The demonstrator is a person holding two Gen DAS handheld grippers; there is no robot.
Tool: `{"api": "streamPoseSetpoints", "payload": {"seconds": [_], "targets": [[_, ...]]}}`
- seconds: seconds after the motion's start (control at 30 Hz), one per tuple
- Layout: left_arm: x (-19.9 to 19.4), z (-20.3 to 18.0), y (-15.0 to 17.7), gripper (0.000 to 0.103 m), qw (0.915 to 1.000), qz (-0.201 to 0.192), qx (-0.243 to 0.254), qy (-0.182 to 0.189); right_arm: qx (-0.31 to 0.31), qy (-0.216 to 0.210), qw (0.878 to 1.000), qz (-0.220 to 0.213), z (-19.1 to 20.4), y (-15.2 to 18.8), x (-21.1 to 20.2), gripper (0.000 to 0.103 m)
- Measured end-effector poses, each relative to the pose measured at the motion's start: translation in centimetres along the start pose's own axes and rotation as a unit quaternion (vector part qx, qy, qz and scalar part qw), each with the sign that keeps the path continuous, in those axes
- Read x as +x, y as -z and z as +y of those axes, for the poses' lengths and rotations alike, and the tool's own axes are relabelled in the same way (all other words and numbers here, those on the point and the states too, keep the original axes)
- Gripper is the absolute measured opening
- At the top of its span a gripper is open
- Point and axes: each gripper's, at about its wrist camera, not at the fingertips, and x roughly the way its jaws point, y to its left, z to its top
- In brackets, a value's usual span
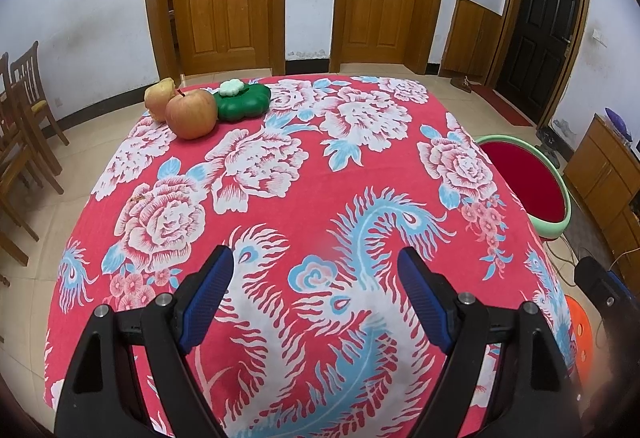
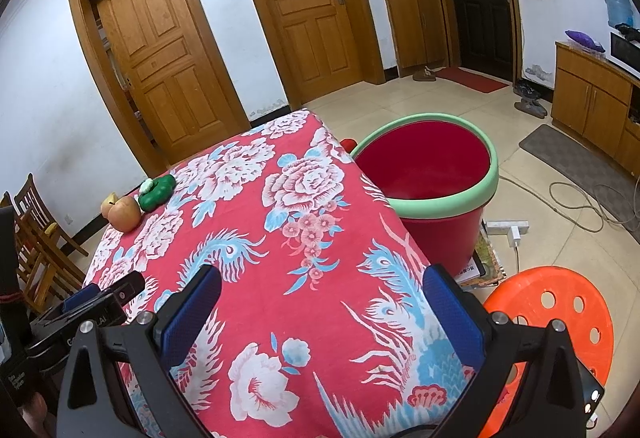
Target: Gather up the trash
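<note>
At the table's far left corner a whole apple (image 1: 191, 114) sits in front of a bitten apple (image 1: 159, 98), with a green flower-shaped box (image 1: 243, 100) carrying a pale lid beside them. The same apple (image 2: 126, 213) and green box (image 2: 157, 191) show small in the right wrist view. A red bucket (image 2: 434, 174) with a green rim stands on the floor right of the table. My left gripper (image 1: 316, 258) hovers open over the near part of the cloth, nothing between its blue pads. My right gripper (image 2: 322, 280) is open too, empty, above the table's near right edge.
A red floral cloth (image 1: 312, 158) covers the table. An orange plastic stool (image 2: 560, 322) stands at the near right, beside the bucket. Wooden chairs (image 1: 24, 106) stand on the left. Cables and a power strip (image 2: 506, 227) lie on the tiled floor behind the bucket.
</note>
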Motion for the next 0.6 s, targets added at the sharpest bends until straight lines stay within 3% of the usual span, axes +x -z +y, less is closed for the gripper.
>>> {"api": "streamPoseSetpoints", "payload": {"seconds": [0.6], "targets": [[-0.17, 0.11, 0.01, 0.084, 1.0000, 0.000, 0.002, 0.004, -0.013, -0.002, 1.000, -0.006, 0.87, -0.75, -0.56, 0.103]]}}
